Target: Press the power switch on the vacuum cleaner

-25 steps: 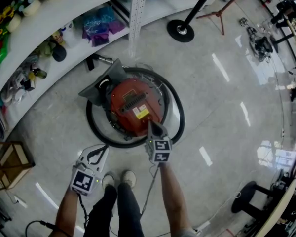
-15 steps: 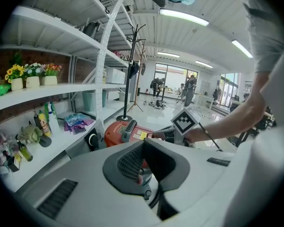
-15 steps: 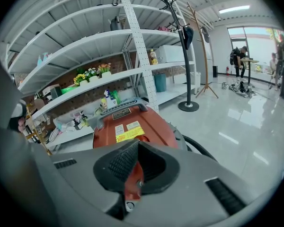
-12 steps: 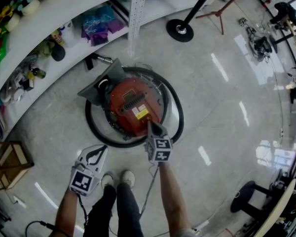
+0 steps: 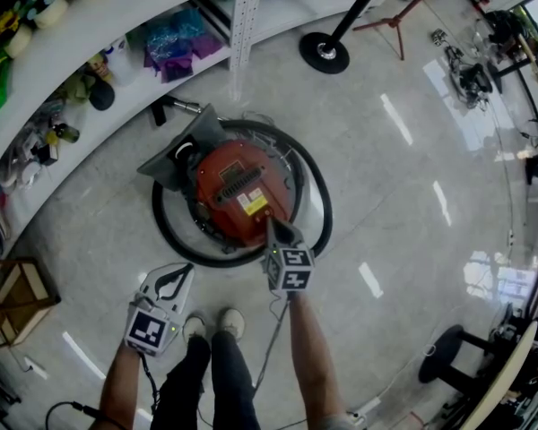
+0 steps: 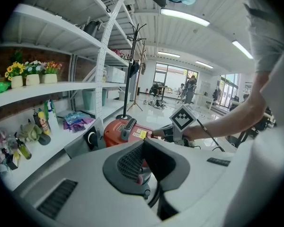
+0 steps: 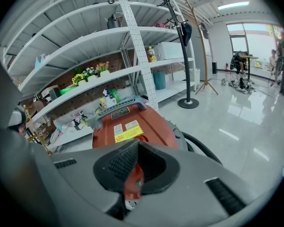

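Observation:
A round red vacuum cleaner (image 5: 238, 195) stands on the glossy floor with its black hose (image 5: 318, 195) coiled round it and a grey nozzle at its far left. My right gripper (image 5: 273, 227) is shut, and its tip rests on the near edge of the red body. In the right gripper view the red top (image 7: 132, 126) with its yellow label fills the space just past the shut right gripper (image 7: 138, 143). The switch itself is hidden under the jaws. My left gripper (image 5: 186, 271) is shut and empty, held over the floor short of the hose. It looks toward the vacuum (image 6: 128, 129).
White shelves (image 5: 90, 70) with bottles, toys and flower pots curve along the far left. A coat stand base (image 5: 323, 52) sits beyond the vacuum. A wooden crate (image 5: 13, 298) stands at the left. The person's shoes (image 5: 211, 325) and a trailing cable are behind the grippers.

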